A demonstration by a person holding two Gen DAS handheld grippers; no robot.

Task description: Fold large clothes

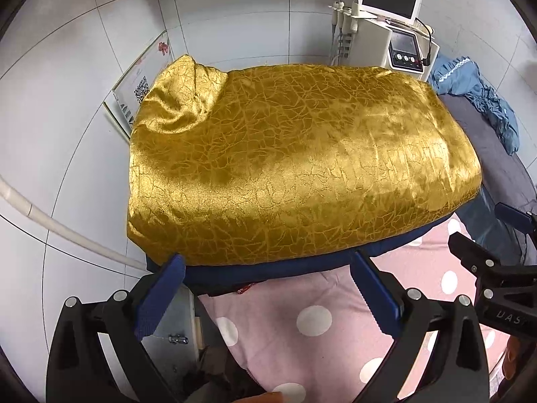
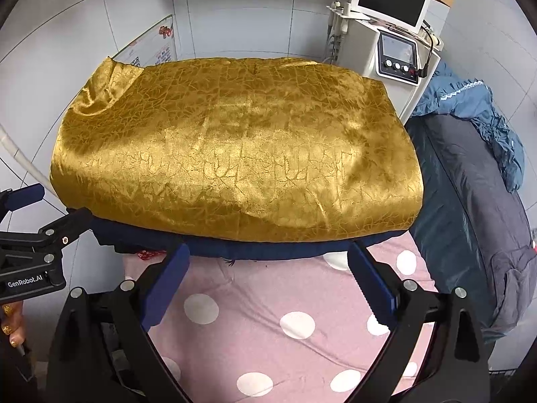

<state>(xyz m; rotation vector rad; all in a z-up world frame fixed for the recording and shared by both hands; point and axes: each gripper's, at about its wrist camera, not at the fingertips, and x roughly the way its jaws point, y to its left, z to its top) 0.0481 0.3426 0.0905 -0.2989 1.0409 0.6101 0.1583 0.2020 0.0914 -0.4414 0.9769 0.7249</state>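
A large gold garment with a crackle pattern (image 1: 295, 161) lies spread flat over a dark blue layer (image 1: 275, 267) on the bed; its far left corner is bunched up. The same gold garment (image 2: 235, 154) fills the middle of the right wrist view. My left gripper (image 1: 268, 268) hangs open just short of the garment's near edge, with nothing between its blue fingers (image 1: 161, 292). My right gripper (image 2: 268, 258) is open too, at the near edge further right, and holds nothing. Each gripper shows at the side of the other's view.
A pink sheet with white dots (image 2: 268, 319) covers the bed in front. A grey padded coat (image 2: 470, 201) and a blue ruffled cloth (image 2: 470, 97) lie on the right. A white machine with screens (image 2: 396, 27) stands behind. A framed board (image 1: 141, 80) leans on the tiled wall.
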